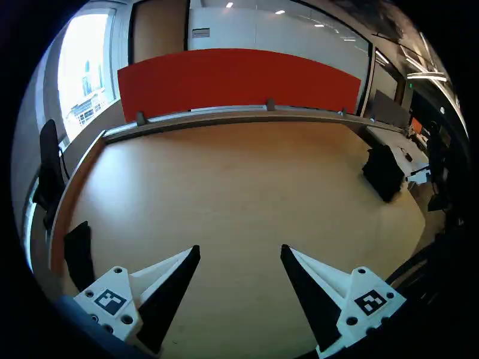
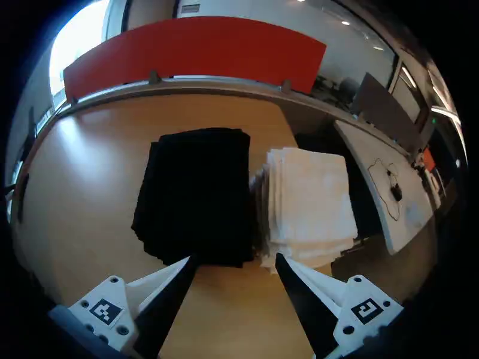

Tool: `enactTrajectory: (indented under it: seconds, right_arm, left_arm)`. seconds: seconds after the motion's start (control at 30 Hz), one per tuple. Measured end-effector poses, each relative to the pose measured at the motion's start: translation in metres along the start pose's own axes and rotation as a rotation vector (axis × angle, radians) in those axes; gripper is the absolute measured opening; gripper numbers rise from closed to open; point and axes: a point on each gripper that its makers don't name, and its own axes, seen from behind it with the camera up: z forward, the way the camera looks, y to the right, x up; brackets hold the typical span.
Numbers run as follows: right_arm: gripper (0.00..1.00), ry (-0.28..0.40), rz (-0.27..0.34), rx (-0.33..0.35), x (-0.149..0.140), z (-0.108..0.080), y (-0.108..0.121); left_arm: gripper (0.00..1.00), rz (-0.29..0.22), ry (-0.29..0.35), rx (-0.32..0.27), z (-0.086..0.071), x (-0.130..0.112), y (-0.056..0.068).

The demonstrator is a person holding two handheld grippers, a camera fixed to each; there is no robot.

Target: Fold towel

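The left gripper [image 1: 239,248] is seen with its two fingers spread wide apart and pointed forward; the right gripper [image 2: 235,257] is likewise held with fingers parted, tilted somewhat downward.

Bare tabletop [image 1: 239,191] open ahead, red divider [image 1: 239,84] walling far edge, black towel stack [image 2: 194,194] beside white towel stack [image 2: 308,203]

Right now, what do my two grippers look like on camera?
The left gripper and right gripper look alike: two white wedge-shaped fingers tapering to points, black pads on the inner faces, a black-and-white square marker and small bolt holes on each finger base.
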Motion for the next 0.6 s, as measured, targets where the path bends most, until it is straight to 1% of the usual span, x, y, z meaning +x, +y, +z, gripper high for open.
enactTrajectory:
  seconds: [0.17,0.37,0.47,0.6]
  right_arm:
    - [1.0,0.007,0.01,-0.009,0.001,-0.003,-0.003]
    - [1.0,0.023,0.035,-0.004,0.004,-0.009,-0.012]
    - [1.0,0.038,0.049,-0.009,0.007,-0.011,-0.015]
    - [1.0,0.085,0.076,-0.015,0.016,-0.015,-0.022]
  left_arm:
    - [1.0,0.0,0.006,-0.003,-0.001,0.001,-0.002]
    - [1.0,-0.004,0.017,-0.001,-0.005,0.004,-0.006]
    - [1.0,-0.007,0.024,0.001,-0.006,0.006,-0.008]
    - [1.0,-0.013,0.032,0.003,-0.008,0.009,-0.01]
